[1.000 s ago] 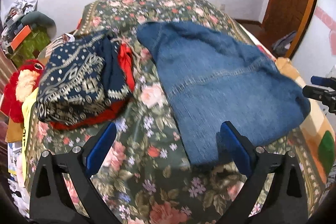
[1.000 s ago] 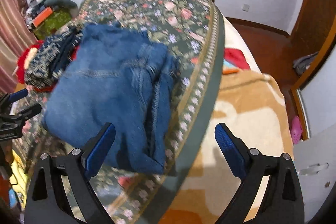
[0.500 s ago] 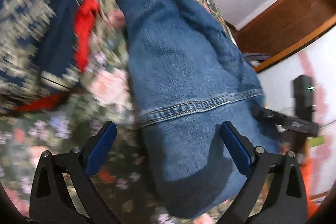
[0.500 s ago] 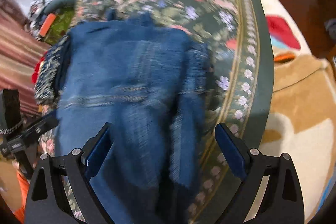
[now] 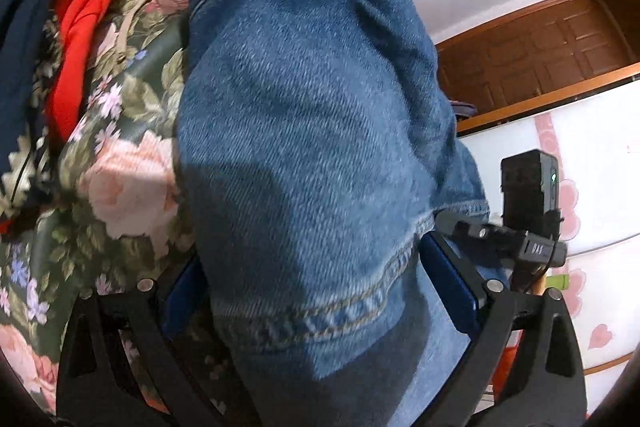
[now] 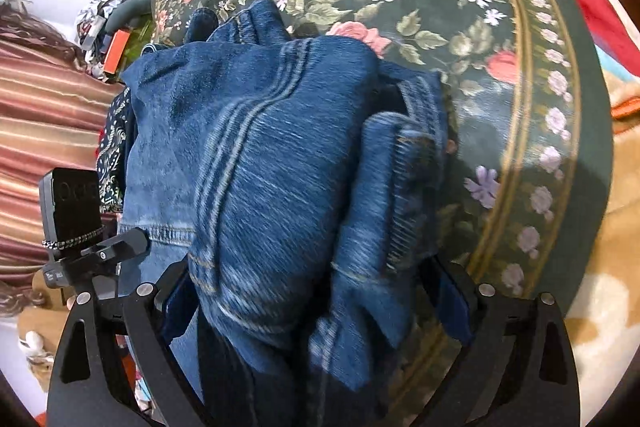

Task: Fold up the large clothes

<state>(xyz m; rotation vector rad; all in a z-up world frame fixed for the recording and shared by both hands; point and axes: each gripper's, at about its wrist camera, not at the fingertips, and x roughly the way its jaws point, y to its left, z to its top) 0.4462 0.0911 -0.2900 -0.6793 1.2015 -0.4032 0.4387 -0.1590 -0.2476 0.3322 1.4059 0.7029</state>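
Folded blue jeans (image 5: 304, 115) lie on a floral bedspread (image 5: 132, 163). My left gripper (image 5: 320, 291) is open, its blue pads straddling the near left end of the jeans, the denim filling the gap between them. My right gripper (image 6: 316, 299) is open too, straddling the jeans (image 6: 260, 163) at their right end, where folded layers and a hem show. Each gripper shows in the other's view: the right one (image 5: 528, 227) beyond the jeans, the left one (image 6: 80, 239) at the left.
A folded navy patterned and red clothes pile (image 5: 72, 7) lies left of the jeans. The bedspread's bordered edge (image 6: 560, 147) runs along the right, with a tan blanket (image 6: 612, 267) beyond it. A wooden door (image 5: 540, 51) and a white wall stand behind.
Both grippers have moved down and forward from above the bed onto the jeans. The jeans now sit between the open fingers of each.
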